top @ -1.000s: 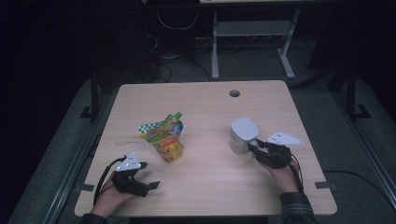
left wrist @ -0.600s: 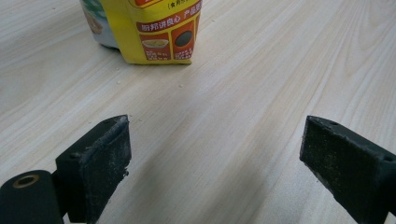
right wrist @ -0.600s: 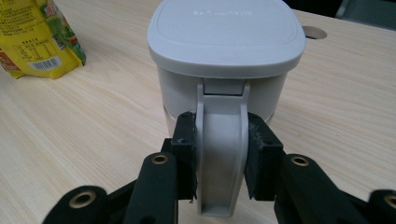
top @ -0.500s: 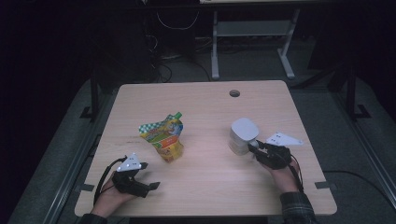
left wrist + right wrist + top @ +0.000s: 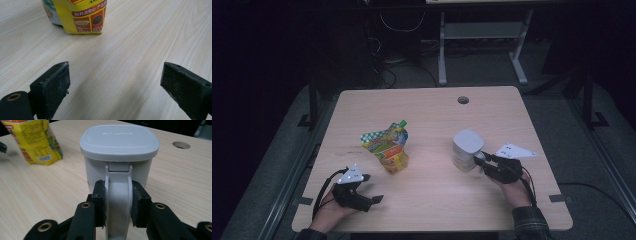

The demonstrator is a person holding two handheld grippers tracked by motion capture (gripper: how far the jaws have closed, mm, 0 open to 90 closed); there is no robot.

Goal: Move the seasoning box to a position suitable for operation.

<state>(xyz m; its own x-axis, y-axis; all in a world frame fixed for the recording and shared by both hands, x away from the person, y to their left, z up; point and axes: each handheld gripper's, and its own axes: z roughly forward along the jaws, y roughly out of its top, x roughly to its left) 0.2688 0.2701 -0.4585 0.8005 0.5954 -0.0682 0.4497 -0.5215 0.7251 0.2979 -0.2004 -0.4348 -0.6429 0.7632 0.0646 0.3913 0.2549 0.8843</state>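
The white jug [image 5: 466, 149] stands upright with its grey lid [image 5: 119, 141] on, at the right of the table [image 5: 432, 107], near the front half. Its handle [image 5: 118, 202] points toward the person, and the right gripper [image 5: 481, 159] is clamped on that handle, one black pad pressed to each side. The right hand [image 5: 512, 181] lies just behind, near the table's right front. To the left of the jug, well apart, stands the yellow pouch [image 5: 387, 146]. Nearer and farther left, the left gripper [image 5: 373, 200] rests low over the bare wood with its jaws spread wide, holding nothing; the pouch stands beyond it.
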